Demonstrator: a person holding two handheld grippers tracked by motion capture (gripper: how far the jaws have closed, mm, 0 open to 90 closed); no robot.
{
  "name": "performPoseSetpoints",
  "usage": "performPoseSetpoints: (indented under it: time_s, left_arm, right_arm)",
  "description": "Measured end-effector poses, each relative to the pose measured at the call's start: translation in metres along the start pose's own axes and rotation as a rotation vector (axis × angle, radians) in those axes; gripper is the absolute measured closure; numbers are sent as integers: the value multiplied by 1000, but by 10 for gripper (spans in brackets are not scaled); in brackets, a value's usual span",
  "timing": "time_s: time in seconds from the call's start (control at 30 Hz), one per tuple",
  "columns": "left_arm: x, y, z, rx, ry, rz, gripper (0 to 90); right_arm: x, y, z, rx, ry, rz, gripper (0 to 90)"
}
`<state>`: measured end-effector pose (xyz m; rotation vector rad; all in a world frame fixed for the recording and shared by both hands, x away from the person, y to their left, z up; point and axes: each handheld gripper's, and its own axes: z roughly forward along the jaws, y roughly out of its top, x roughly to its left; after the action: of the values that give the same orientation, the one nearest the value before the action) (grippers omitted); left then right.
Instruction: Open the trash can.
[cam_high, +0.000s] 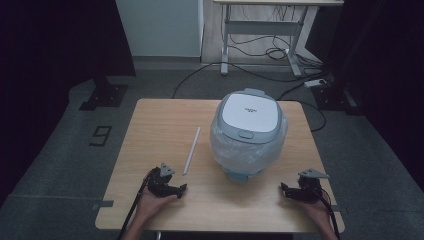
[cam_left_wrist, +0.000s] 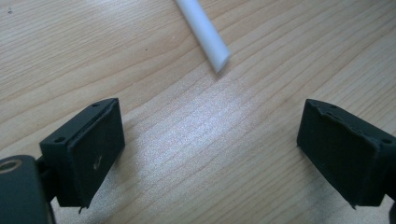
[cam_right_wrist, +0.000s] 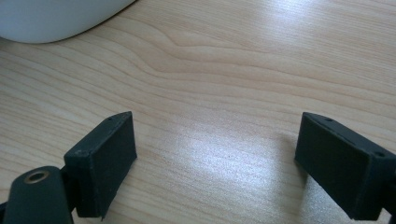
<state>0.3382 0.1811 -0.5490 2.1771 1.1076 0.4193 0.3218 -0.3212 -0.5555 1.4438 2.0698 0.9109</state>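
Observation:
A grey-and-white rice cooker (cam_high: 248, 129) with its body wrapped in clear plastic stands on the wooden table (cam_high: 150, 125), right of centre. A thin white stick (cam_high: 191, 150) lies to its left; its near end (cam_left_wrist: 210, 39) appears in the left gripper view. My left gripper (cam_high: 181, 190) rests on the table near the front left, open with nothing between its jaws, just below the stick's near end. My right gripper (cam_high: 283, 190) rests at the front right, also open and empty, pointing towards the cooker's white base (cam_right_wrist: 51, 18).
The table (cam_high: 210, 220) stands on a grey floor with a taped mark (cam_high: 101, 135) at the left. A desk frame (cam_high: 260, 35) and cables (cam_high: 280, 52) lie beyond the far edge. Dark curtains close both sides.

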Motion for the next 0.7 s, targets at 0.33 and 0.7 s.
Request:
performPoseSetpoints:
  time_s: [0.33, 0.7]
  left_arm:
    - [0, 0, 0, 0, 0, 0, 68]
    - [0, 0, 0, 1, 3, -2, 69]
  right_arm:
    - [-1, 1, 1, 2, 2, -3, 105]
    - [-3, 4, -11, -69, 36, 35, 194]
